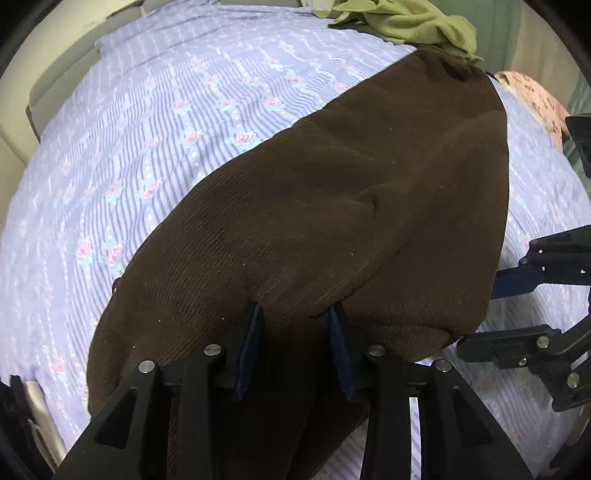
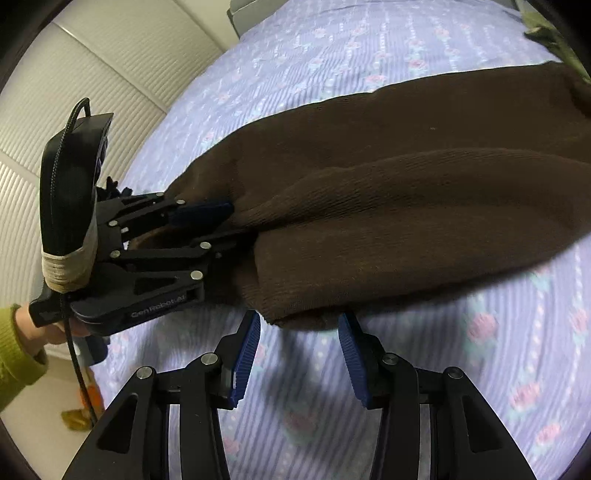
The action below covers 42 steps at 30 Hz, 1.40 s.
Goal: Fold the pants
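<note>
Soft, limp brown pants point(image 1: 332, 206) lie on the floral bed point(image 1: 147, 147); my left hand-held gripper point(image 1: 295, 314) pinches their near edge, my right hand-held gripper point(image 2: 299, 325) hangs unclenched just beside the hem I judge best to grasp.

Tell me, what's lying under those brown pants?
The brown pants lie on a purple striped bedsheet with small pink flowers. A green garment touches their far end. Whatever else might sit beneath the pants is covered.

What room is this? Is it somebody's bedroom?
Probably a bedroom. The brown pants lie on a bed covered by a lilac flowered sheet, with more clothes, a green garment, piled at its far end, and a pale panelled wall beside it.
</note>
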{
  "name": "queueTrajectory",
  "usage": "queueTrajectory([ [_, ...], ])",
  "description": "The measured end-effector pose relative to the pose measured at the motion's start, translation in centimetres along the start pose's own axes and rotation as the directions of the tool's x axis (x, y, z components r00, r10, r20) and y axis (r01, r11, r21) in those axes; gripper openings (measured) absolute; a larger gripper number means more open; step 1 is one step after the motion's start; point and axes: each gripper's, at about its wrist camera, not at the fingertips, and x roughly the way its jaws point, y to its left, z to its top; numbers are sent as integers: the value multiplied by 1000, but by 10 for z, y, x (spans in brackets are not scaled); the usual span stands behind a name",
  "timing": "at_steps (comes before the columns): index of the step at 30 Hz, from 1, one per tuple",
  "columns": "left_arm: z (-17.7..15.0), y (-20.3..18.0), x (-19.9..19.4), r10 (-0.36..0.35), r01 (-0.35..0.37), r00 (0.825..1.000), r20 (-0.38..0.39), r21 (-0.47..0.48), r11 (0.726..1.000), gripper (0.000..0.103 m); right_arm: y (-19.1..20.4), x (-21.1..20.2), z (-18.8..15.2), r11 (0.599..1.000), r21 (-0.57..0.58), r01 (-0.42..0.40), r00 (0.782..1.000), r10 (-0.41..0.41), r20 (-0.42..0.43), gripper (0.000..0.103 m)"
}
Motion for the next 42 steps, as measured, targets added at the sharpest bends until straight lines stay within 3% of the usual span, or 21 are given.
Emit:
queueTrajectory([
  [4,1,14,2,-42,42,999,3,-64,997,38,8,2,14,999,-42,-13,999,14,29,46],
  [7,1,19,1,-62,61,998,1,-87,994,38,2,19,16,1000,-19,-1,999,0,-44,46],
  [14,-2,24,0,-73,74,997,8,-109,991,38,22,-15,16,994,-106,4,999,0,43,46],
  [19,-1,22,-3,-67,67,998,-1,-111,992,38,5,24,34,996,-85,2,999,-6,-44,46],
  [21,2,21,-2,-60,59,998,-9,-102,993,38,2,30,35,998,-60,2,999,-4,-32,46],
  [22,3,21,-3,-64,62,998,-17,-101,993,39,1,29,35,999,-46,3,1000,-4,-25,40],
  [24,4,18,-13,-82,78,996,-36,-98,992,44,-4,22,27,1000,-5,-3,999,2,-35,24],
  [26,2,16,-33,-102,101,995,-4,-103,990,56,4,4,11,1000,20,-8,1000,8,-18,19],
  [27,0,17,-44,-99,101,995,28,-103,989,74,10,-3,0,1000,5,17,1000,-17,-2,19],
  [28,-2,19,-52,-83,88,995,51,-108,990,81,12,-3,-8,999,7,35,999,-35,-12,18],
  [32,9,45,-48,-64,71,997,45,-182,981,81,-3,12,-22,990,137,41,998,-33,-61,18],
  [36,26,63,-27,-47,50,999,20,-234,971,77,1,12,-24,988,135,75,996,-69,-49,18],
  [39,29,65,1,62,-70,997,-42,-230,971,74,2,11,-28,988,129,88,995,-82,-51,18],
  [42,33,75,23,82,-105,992,-95,-278,955,88,3,14,-29,986,132,98,994,-92,-57,18],
])
